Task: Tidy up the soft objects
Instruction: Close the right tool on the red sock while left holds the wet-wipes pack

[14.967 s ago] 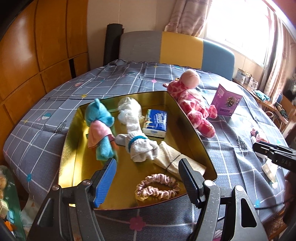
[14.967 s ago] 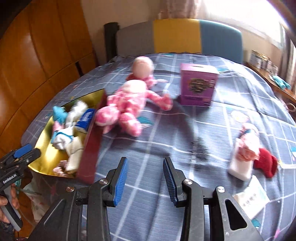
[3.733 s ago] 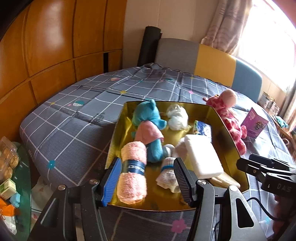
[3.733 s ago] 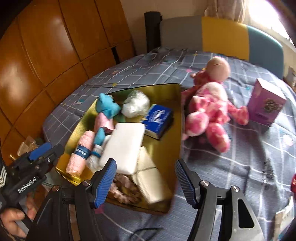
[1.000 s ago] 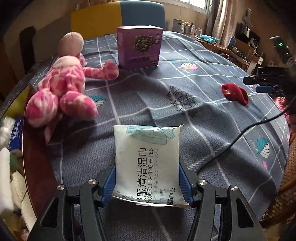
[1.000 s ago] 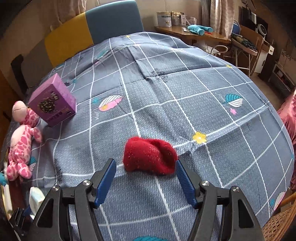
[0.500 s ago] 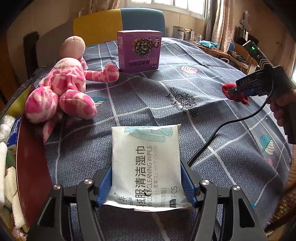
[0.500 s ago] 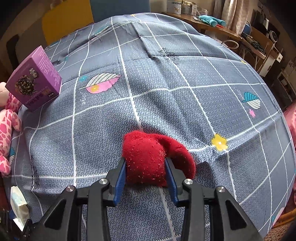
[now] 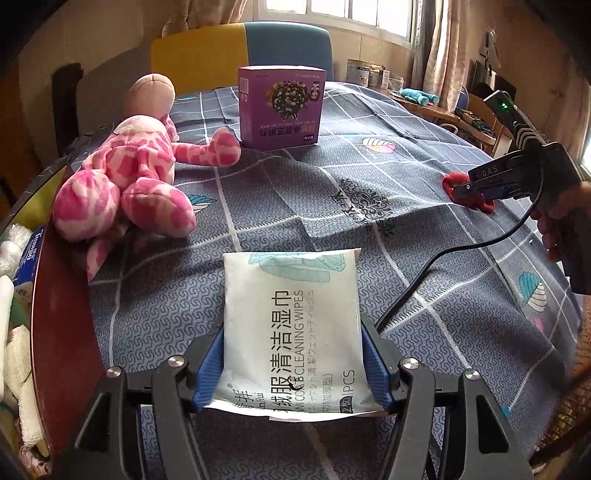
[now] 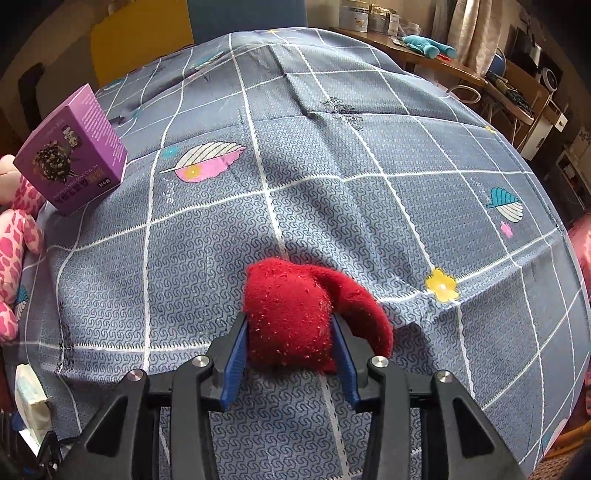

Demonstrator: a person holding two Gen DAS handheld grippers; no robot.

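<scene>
Gripping a wipes pack (image 9: 291, 325) in the left gripper (image 9: 291, 363) and a red sock (image 10: 295, 314) on the bench (image 10: 332, 177) in the right gripper (image 10: 290, 363), whose jaws are opening slightly around it, both are judged ready for lifting toward the box (image 9: 55, 295) at the left.

A grey-blue checked cloth (image 10: 332, 177) with leaf and flower prints covers the big surface. Behind it stands a headboard (image 9: 240, 55) in yellow and blue panels. Daylight comes through a window (image 9: 354, 14) hung with pale curtains (image 9: 436, 55). To the right a wooden side table (image 10: 443, 62) carries tins (image 9: 360, 72) and clutter. The walls are plain beige.
</scene>
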